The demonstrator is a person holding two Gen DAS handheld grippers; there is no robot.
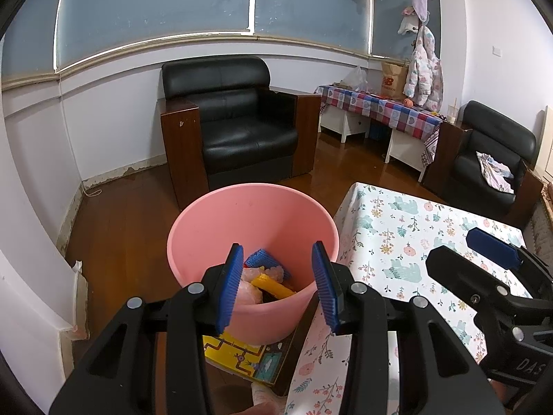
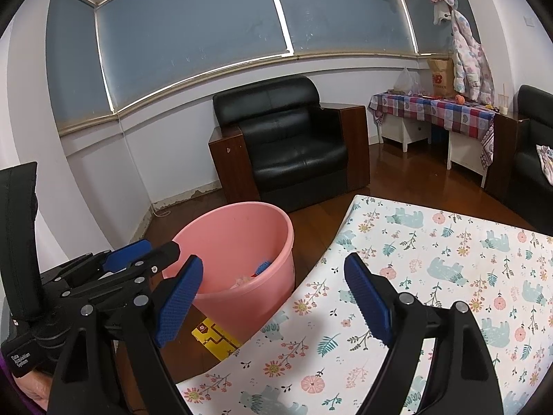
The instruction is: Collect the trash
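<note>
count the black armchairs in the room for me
2. One black armchair stands against the far wall under the windows, behind the pink bucket. The second armchair sits at the right, beyond the checkered side table. Others could be outside the view.

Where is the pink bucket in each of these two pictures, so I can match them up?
Left wrist view: the pink bucket sits at lower centre, right behind the open left gripper, with trash inside.
Right wrist view: the pink bucket is left of centre, beside the floral tablecloth.
Shared landmark: the black armchair stands behind the bucket, under the window.
</note>
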